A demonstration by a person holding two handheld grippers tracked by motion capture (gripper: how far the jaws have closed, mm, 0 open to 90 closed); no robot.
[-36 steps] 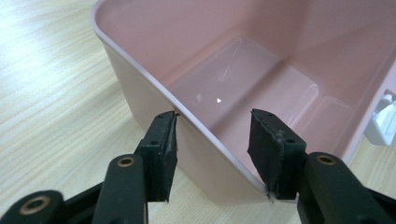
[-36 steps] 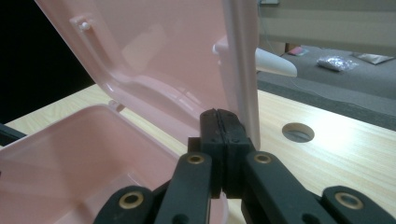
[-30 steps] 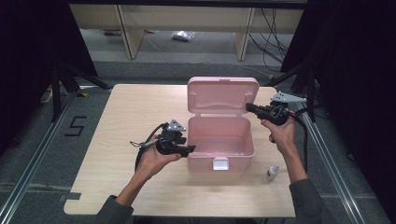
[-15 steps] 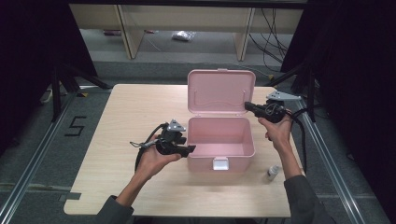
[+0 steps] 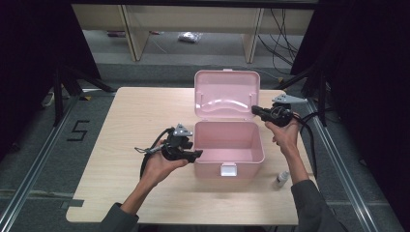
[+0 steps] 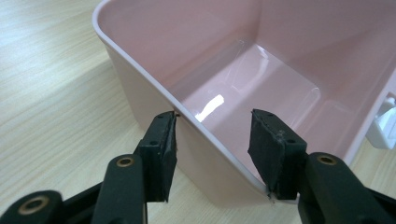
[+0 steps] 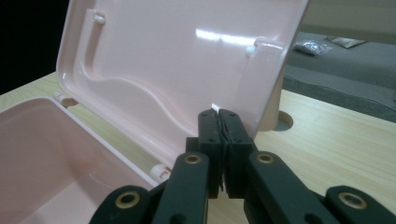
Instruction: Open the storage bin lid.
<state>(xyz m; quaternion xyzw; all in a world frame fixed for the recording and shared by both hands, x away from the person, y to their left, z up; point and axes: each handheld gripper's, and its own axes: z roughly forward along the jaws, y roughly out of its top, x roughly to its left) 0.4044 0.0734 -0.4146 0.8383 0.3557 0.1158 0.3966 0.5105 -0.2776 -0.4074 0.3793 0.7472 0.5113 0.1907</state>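
Worktop [image 5: 121, 135]: pale wood. The pink storage box [image 5: 227, 145] sat just right of centre, long axis across the worktop, mouth up, white latch [image 5: 227, 169] toward you. Its lid [image 5: 226, 94] stood upright at the far edge.

Your left gripper [image 5: 196, 154] straddled the box's left wall, jaws part open; I could not tell whether the pads pressed. Your right gripper [image 5: 255, 110] was closed at the lid's right edge; whether it pinched that edge, I could not tell.

Risk, as I judged it: a thin edge could slip and the lid drop forward. A small bottle [image 5: 282, 179] stood near your right forearm; an elbow sweep could topple it.
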